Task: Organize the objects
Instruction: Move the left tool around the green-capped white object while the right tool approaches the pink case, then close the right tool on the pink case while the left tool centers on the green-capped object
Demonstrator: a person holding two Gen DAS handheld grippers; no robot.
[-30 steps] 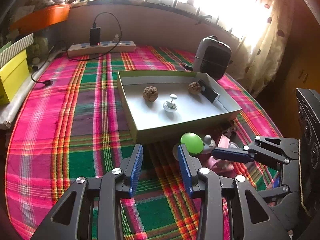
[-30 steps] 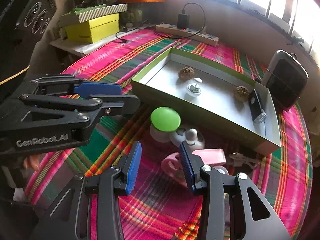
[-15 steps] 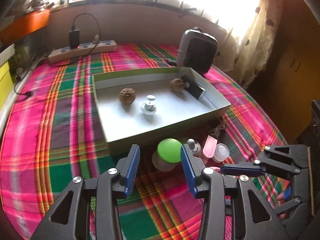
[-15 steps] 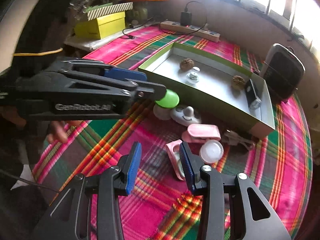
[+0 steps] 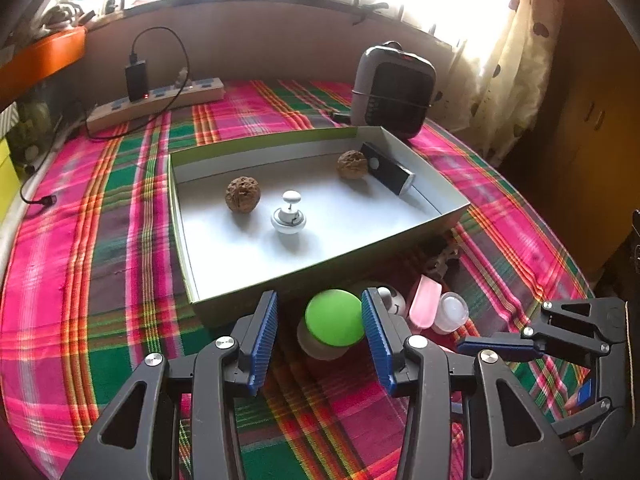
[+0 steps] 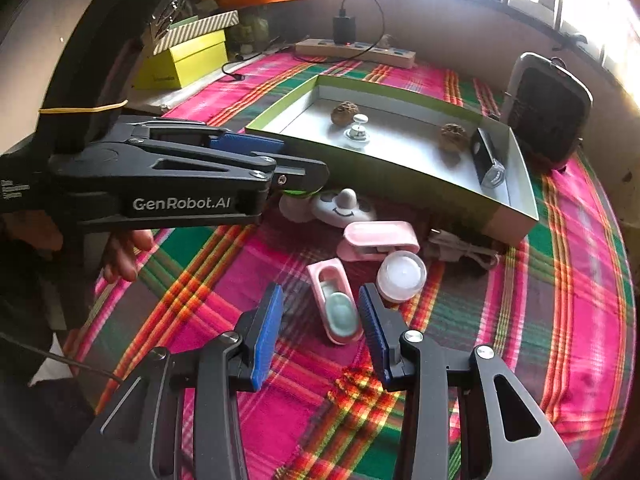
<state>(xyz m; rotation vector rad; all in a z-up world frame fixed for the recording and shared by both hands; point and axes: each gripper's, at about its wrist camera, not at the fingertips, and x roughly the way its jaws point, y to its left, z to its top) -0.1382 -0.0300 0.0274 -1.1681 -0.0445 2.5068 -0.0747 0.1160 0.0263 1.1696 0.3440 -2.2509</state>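
Note:
My left gripper [image 5: 318, 320] is open, its blue pads either side of a green-lidded jar [image 5: 334, 318] standing on the plaid cloth in front of the shallow box [image 5: 256, 292]. The box holds two walnuts [image 5: 242, 194], a white knob [image 5: 289, 216] and a black device [image 5: 387, 168]. My right gripper [image 6: 320, 320] is open around the near end of a pink case [image 6: 335, 300] lying open on the cloth. A second pink case [image 6: 378, 238], a small white jar [image 6: 401, 274] and a white smiley object [image 6: 344, 208] lie beyond it. The left gripper also shows in the right wrist view [image 6: 304, 172].
A black and grey heater [image 5: 392, 88] stands behind the box. A power strip [image 5: 156, 102] with a charger lies at the back left. Yellow and striped boxes [image 6: 184, 56] sit at the far left. A cable bundle [image 6: 460, 244] lies by the box's near corner.
My left gripper has moved in so the green-lidded jar now sits between its pads. My right gripper has moved closer to the open pink case.

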